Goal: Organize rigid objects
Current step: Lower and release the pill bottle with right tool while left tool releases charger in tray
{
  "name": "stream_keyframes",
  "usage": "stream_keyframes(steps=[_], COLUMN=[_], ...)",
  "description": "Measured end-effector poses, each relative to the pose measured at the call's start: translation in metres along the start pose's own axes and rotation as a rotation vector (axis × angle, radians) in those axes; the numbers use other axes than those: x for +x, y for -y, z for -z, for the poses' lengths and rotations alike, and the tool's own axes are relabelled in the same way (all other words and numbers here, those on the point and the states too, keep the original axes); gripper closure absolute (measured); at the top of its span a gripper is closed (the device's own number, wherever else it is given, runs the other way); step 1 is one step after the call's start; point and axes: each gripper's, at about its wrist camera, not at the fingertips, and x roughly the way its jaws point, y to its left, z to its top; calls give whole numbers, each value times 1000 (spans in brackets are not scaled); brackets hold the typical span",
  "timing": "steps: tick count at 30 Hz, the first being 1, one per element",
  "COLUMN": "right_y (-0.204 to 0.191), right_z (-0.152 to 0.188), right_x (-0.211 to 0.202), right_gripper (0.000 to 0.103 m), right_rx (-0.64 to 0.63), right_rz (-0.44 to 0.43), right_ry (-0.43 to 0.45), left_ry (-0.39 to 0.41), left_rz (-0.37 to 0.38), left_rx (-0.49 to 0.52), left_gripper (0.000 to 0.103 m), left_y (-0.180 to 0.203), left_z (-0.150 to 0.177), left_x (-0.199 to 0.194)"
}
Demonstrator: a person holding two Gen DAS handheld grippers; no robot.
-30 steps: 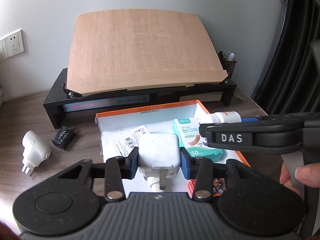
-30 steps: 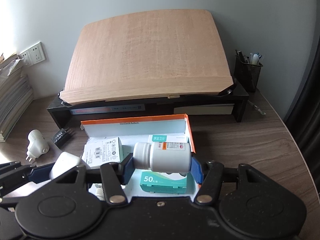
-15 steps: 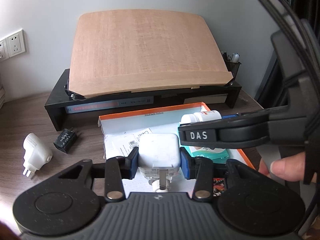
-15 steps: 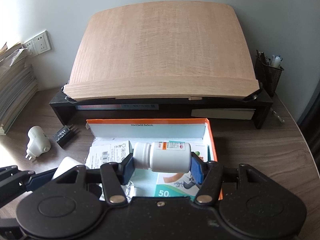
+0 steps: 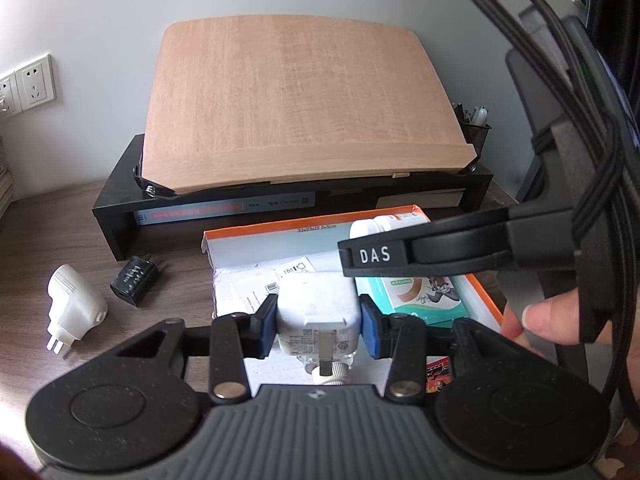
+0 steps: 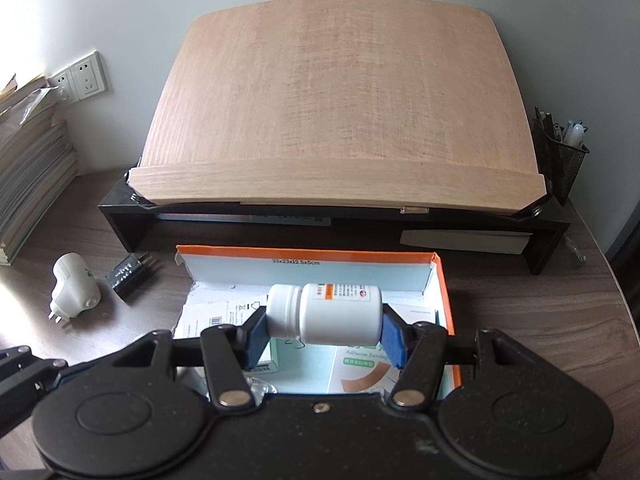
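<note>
You are working over a dark wood-grain desk (image 6: 520, 320) set against a pale grey wall, with white wall sockets (image 6: 82, 76) at the left and a stack of papers (image 6: 28, 168) below them. A black monitor riser (image 6: 548, 236) stands at the back of the desk, carrying a tilted, light wooden board (image 6: 332, 108); a black mesh pen cup (image 6: 560, 160) sits at its right end. Books or flat boxes lie under the riser, their print too small to read.

In front of the riser lies an open orange-edged box (image 6: 446, 308) — its raised flap reads "33x23x12.5x5cm". Inside it you can see a teal bandage carton (image 5: 424, 300) printed "Adhesive Bandage" with a cartoon on it, and a white sheet with a barcode.

Your left gripper (image 5: 318, 320) is clamped on a white charger block (image 5: 316, 312), prongs facing the camera, held just above the box's left part. Your right gripper (image 6: 324, 330) is squeezing a white pill bottle (image 6: 324, 314) end to end, lying sideways over the box; its orange-striped label is too small to read. The right gripper's side reads "DAS" in the left wrist view.

On the bare desk left of the box lie a white plug adapter (image 6: 74, 290) and a small black charger (image 6: 128, 276), near each other but apart.
</note>
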Motion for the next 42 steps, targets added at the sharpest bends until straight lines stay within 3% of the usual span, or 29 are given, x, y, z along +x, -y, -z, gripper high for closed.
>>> stream_keyframes(steps=[11,26,30,42], right_y=[4,50,55,16], right_z=[-10,19,28,41], right_x=[-10,-71,-83,-89], right_gripper=[33,33,33,31], right_rx=[7,120,134,91], right_rz=[4,173,187,120], right_ry=[75,151,150,137], left_ry=[-11,-16,3,28], left_rz=[19,128,115,10], left_rx=[15,59,56,-20], left_gripper=[60,60,50,49], left_y=[3,32,34,-6], left_z=[-1,-11,-10,5], left_x=[7,21,17,-14])
